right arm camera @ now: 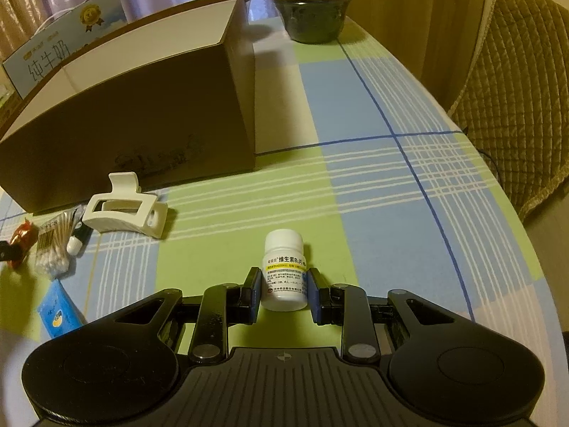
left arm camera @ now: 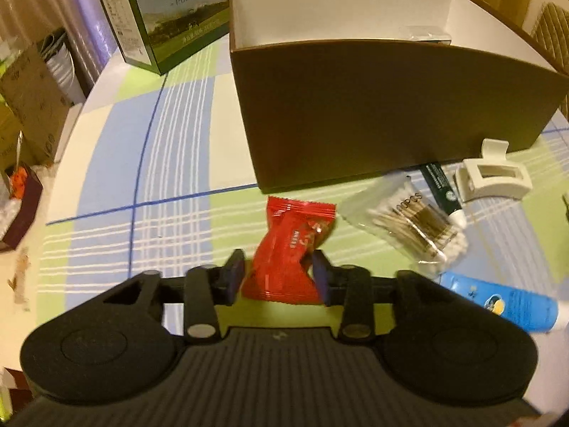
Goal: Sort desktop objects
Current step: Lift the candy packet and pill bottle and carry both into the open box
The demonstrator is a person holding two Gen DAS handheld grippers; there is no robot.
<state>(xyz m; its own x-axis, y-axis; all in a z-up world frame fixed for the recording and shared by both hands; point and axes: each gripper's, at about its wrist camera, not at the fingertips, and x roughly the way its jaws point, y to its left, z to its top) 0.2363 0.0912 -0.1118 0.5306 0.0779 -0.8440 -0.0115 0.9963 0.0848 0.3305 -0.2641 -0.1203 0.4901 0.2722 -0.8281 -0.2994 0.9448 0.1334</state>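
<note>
My left gripper is shut on a red snack packet, just in front of the brown cardboard box. My right gripper has its pads against both sides of a white pill bottle that stands upright on the tablecloth. Right of the packet lie a bag of cotton swabs, a dark green tube, a white hair claw clip and a blue tube. The clip and the swabs also show in the right wrist view.
A green milk carton box stands behind the brown box on the left. A dark covered bowl sits at the far end of the table. A quilted chair stands by the table's right edge. Boxes sit off the left edge.
</note>
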